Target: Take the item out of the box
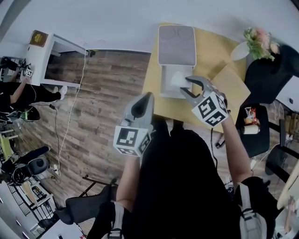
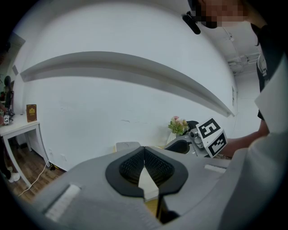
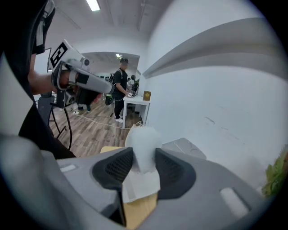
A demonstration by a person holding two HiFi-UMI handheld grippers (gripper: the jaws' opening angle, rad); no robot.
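White item [image 3: 143, 146] (table [image 1: 212, 46] yellow)

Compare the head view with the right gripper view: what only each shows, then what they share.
Head view only: the right gripper's marker cube and the wearer's dark-clothed body.
Right gripper view only: its jaws pressed against both sides of the white item, a standing person and a ceiling light.
Both: the item held over the open box on the yellow table, and the left gripper off to the side.
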